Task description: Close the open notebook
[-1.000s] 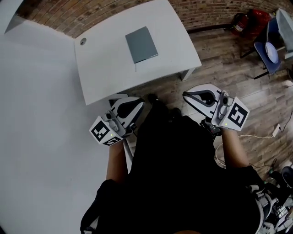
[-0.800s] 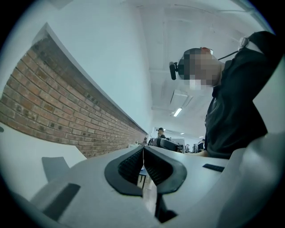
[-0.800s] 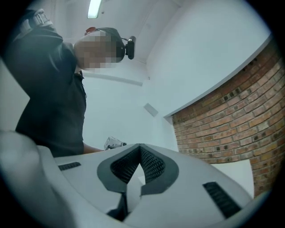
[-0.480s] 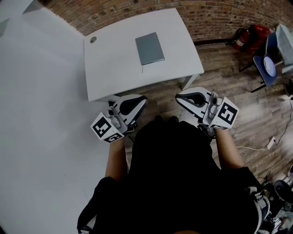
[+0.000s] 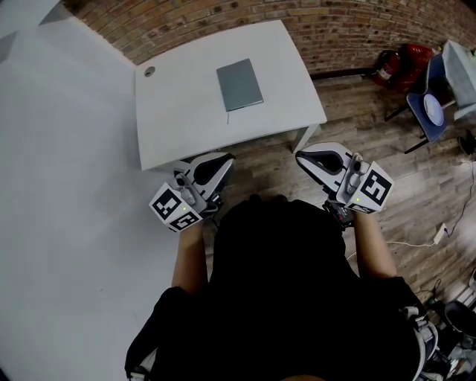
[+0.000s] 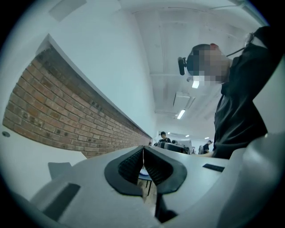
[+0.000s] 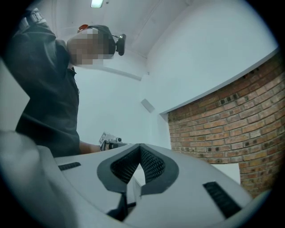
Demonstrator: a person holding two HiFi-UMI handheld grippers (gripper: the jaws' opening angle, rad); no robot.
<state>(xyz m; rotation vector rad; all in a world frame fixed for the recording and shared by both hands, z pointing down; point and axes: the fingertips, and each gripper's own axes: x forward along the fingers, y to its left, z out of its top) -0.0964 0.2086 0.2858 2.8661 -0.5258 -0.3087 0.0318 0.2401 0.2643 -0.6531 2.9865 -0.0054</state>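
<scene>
A grey notebook [image 5: 239,84] lies closed and flat on the white table [image 5: 186,119], near its far side in the head view. Both grippers hover short of the table's near edge, close to the person's body and well away from the notebook. My left gripper [image 5: 225,159] is shut with nothing between its jaws, which also meet in the left gripper view [image 6: 143,149]. My right gripper [image 5: 302,155] is likewise shut and empty, its jaws touching in the right gripper view [image 7: 140,147]. Neither gripper view shows the notebook.
A round cable hole [image 5: 149,71] sits at the table's far left corner. A brick wall [image 5: 349,22] runs behind the table. On the wooden floor to the right are a red object [image 5: 405,56] and a blue chair [image 5: 435,93].
The head view has shifted, so the table sits a little farther up and right in the picture. My right gripper has drifted slightly; the left has barely moved. Both stay shut.
</scene>
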